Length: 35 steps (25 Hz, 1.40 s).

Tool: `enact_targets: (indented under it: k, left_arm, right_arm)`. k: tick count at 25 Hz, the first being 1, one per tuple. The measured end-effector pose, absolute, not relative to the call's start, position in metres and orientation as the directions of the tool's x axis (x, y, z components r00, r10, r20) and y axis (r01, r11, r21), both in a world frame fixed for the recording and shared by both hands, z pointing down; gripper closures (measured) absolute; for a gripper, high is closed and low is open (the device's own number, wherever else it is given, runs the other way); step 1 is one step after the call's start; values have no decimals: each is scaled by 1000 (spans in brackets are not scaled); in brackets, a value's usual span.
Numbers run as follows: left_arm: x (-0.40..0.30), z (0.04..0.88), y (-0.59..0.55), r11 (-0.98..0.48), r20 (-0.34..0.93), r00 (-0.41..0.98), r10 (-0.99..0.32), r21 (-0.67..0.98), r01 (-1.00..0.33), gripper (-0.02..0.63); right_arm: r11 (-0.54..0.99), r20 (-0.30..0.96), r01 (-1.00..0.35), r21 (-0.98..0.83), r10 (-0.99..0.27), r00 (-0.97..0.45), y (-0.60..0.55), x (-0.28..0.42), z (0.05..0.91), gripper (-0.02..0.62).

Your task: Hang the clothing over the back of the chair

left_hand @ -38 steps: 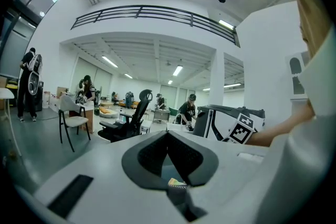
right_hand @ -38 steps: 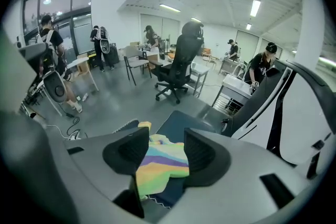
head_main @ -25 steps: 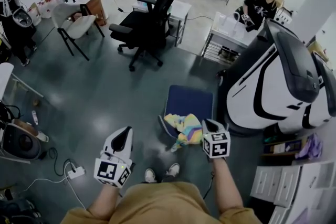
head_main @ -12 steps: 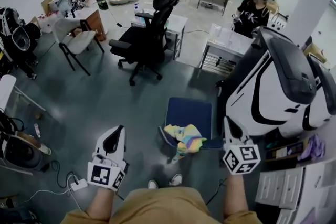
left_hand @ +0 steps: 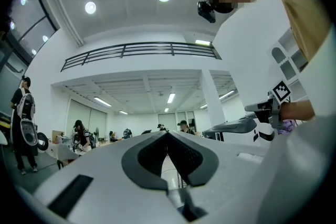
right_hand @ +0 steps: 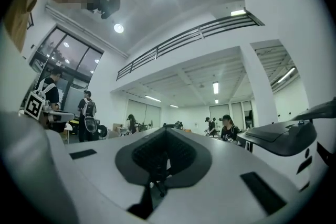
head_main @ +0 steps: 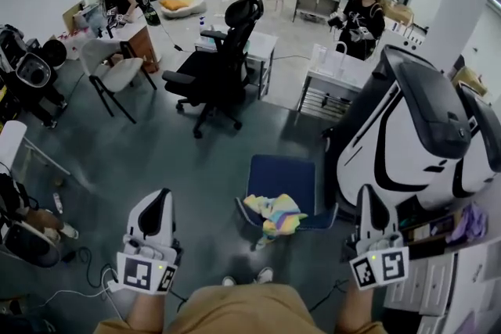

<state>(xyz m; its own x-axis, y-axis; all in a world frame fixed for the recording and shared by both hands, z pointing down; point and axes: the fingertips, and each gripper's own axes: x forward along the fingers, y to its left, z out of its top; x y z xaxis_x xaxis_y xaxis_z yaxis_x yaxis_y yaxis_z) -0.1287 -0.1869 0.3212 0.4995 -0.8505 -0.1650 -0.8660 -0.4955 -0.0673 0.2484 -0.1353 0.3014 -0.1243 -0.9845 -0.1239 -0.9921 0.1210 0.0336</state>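
A pastel multicoloured garment [head_main: 273, 213] lies draped over the near edge of a blue chair [head_main: 282, 176] in the head view. My left gripper [head_main: 161, 195] hangs well to the left of the chair, above the floor. My right gripper [head_main: 365, 192] is off to the chair's right, apart from the garment. In the left gripper view the left gripper [left_hand: 168, 136] has its pads meeting at the tips, with nothing between them. The right gripper [right_hand: 167, 134] is shut and empty in its own view. Both point out level across the room.
A large white and black machine [head_main: 415, 121] stands right of the chair. A black office chair [head_main: 223, 43] and a white chair [head_main: 109, 62] stand farther off. White drawers [head_main: 462, 278] are at the right, cables [head_main: 86, 289] at the left. Several people work at the back.
Both grippers have risen toward the camera. The right one has drawn away from the garment to the right. The garment stays on the chair.
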Motion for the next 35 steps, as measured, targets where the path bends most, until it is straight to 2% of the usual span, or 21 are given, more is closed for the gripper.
enact_targets:
  k: [8, 35]
  left_arm:
    - [-136, 320, -179, -457, -173, 457, -873, -39, -889, 601]
    - [-119, 347, -159, -419, -107, 417, -902, -11, -908, 601]
  right_arm:
    - [123, -194, -992, 33, -973, -127, -101, 251, 283, 592]
    - [205, -94, -978, 41, -974, -208, -106, 242, 326, 594]
